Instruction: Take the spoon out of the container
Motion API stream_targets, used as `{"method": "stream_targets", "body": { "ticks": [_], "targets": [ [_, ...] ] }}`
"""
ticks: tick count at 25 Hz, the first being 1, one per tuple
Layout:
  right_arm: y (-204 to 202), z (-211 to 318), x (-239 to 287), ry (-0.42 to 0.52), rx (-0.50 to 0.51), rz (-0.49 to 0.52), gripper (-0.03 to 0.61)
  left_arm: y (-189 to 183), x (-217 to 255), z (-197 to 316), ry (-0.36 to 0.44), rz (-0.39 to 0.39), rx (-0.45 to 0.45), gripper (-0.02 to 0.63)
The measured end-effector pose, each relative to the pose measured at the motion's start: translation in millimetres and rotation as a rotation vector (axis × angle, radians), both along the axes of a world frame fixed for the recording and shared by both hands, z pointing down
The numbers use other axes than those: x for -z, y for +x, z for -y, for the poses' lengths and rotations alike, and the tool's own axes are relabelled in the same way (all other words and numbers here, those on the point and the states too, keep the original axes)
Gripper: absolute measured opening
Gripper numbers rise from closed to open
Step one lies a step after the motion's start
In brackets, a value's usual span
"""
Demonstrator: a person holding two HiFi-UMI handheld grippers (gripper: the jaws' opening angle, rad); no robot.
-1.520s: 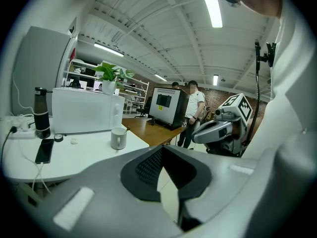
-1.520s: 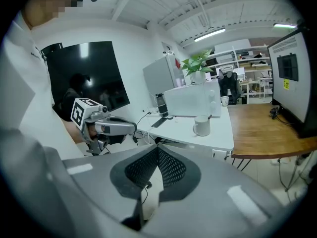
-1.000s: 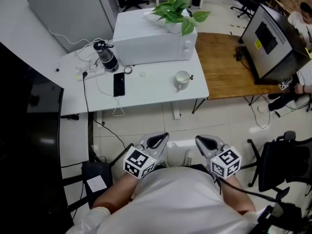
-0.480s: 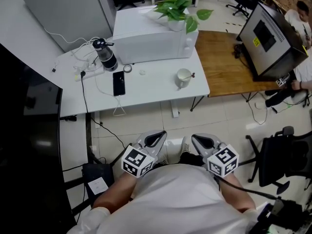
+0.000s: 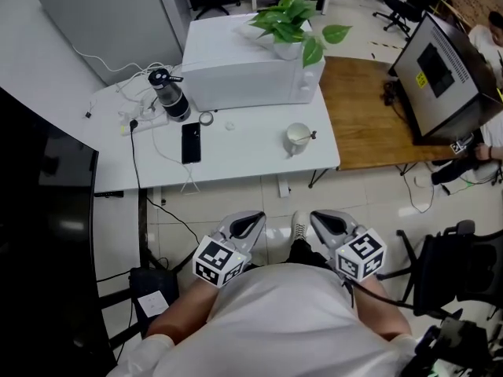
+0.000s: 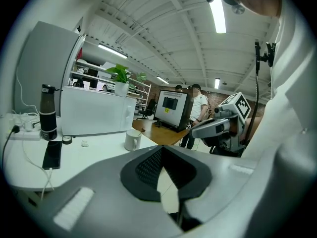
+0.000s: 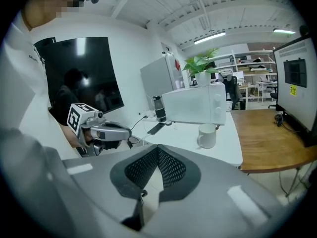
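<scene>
Head view: over the last second the table (image 5: 236, 151) only drifted slightly in frame. The left gripper (image 5: 250, 226) and right gripper (image 5: 328, 225) stay at bottom centre, clenched on nothing, so the task looks unstarted. The spoon (image 5: 310, 136) stands in the mug (image 5: 297, 139) at mid-frame, well apart from them.

Left gripper view: the mug (image 6: 132, 139) sits left of centre, beyond the closed pads.

Right gripper view: the mug (image 7: 207, 136) sits right of centre, far off.

The left tongs (image 5: 253, 225) and the right tongs (image 5: 328, 223) sit low, side by side just in front of the person's torso, tips pointing forward; each pair's jaws are closed together with nothing between them; both forearms (image 5: 185, 316) are tucked in close.
</scene>
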State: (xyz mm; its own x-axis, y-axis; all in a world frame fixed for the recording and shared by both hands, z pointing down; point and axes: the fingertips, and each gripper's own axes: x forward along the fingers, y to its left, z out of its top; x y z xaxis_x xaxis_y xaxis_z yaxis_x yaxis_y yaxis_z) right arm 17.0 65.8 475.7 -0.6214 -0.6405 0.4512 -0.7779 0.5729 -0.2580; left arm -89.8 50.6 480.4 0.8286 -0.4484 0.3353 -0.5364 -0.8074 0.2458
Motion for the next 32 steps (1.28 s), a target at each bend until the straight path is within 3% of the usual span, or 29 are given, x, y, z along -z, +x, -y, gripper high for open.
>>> {"method": "stream_targets", "body": {
  "ticks": [19, 32],
  "targets": [
    [82, 152, 2, 0.007, 0.135, 0.030, 0.008, 85, 5, 142, 0.017, 0.013, 0.129, 0.003],
    [124, 212, -9, -0.011, 0.212, 0.025, 0.008, 120, -2, 200, 0.008, 0.031, 0.218, 0.005]
  ]
}}
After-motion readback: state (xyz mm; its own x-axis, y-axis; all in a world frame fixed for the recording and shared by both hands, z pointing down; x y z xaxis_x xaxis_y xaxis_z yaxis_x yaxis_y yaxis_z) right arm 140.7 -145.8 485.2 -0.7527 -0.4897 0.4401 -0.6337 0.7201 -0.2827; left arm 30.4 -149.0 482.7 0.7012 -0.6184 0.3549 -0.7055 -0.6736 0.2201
